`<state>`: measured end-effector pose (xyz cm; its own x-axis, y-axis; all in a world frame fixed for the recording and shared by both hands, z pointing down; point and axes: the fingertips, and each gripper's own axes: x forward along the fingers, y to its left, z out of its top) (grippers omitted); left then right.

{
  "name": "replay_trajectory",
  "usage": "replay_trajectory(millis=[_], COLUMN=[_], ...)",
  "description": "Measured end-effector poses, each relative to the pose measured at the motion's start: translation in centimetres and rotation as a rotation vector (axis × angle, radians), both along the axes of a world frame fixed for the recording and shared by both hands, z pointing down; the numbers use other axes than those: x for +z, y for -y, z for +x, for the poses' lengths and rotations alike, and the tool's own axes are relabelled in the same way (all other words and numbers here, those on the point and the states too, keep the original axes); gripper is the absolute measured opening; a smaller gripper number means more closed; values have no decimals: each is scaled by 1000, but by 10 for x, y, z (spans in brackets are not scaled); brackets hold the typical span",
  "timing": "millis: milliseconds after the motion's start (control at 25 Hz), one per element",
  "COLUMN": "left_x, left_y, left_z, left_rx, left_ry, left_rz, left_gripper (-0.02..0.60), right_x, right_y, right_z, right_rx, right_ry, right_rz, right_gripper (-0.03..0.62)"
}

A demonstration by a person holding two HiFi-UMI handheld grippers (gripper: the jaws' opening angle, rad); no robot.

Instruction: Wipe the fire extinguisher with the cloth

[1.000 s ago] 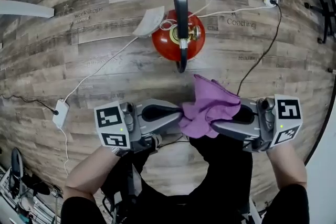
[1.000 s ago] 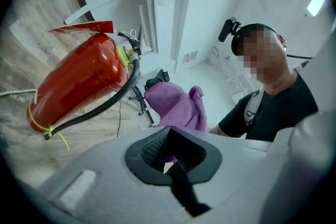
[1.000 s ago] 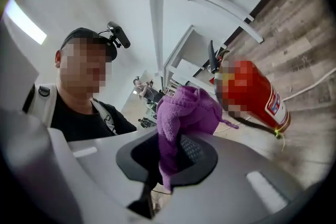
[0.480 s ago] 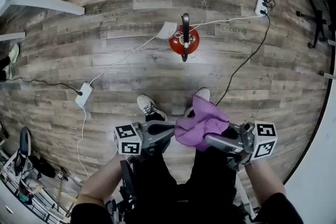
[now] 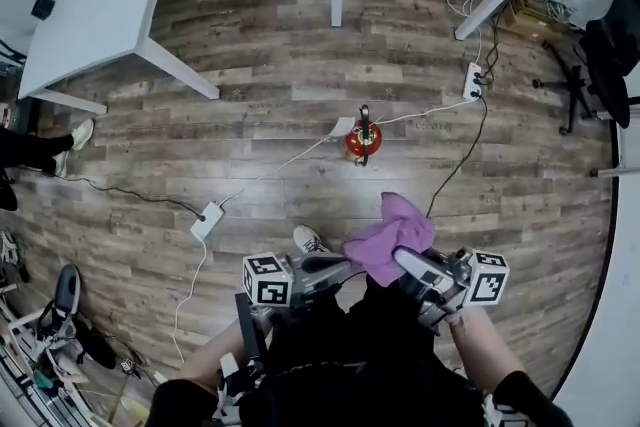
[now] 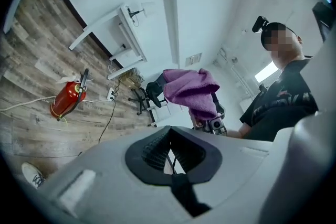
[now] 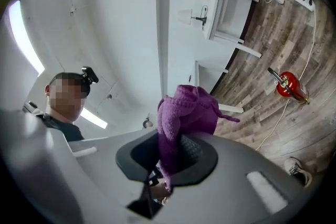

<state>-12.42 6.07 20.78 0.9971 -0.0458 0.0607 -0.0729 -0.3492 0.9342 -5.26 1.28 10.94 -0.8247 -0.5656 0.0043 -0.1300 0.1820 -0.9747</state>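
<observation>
Both tongs have risen well clear of the floor (image 5: pixel 250 105) since the earlier frames, and the fire extinguisher (image 5: pixel 362 141) now looks small and far below them. It stands upright on the wooden floor, in the middle stretch between the white desks' legs at the far edge and the person's shoe (image 5: pixel 310 239) at the near edge. White cables run past it and a white tag lies just beside it.

The right tongs (image 5: pixel 400 256) are clenched on the purple cloth (image 5: pixel 392 237), which bunches up out of the pads and hangs over their tip. The left tongs (image 5: pixel 336 265) point toward the right pair, near the cloth but apart from it. Their ribbed pads are drawn together with nothing between them. Both pairs are held about level, tip toward tip, in front of the person's body.
</observation>
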Motion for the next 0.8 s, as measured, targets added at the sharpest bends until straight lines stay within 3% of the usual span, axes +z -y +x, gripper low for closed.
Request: replay_trajectory(millis=[280, 520, 640, 800], left_x=[-71, -98, -116, -120], left_y=[12, 5, 0, -22], left_z=[-54, -55, -48, -52], left_rx=[53, 46, 43, -12], left_ry=[-23, -83, -95, -83], left_rz=[112, 145, 176, 203], left_gripper=[-3, -3, -3, -3], right_x=[-63, -78, -84, -89], right_y=[-13, -36, -47, -63], right_z=[-29, -20, -16, -13], right_rx=[191, 250, 255, 189], right_ry=[12, -46, -78, -117], right_rz=[91, 110, 97, 103], right_gripper=[40, 40, 40, 40])
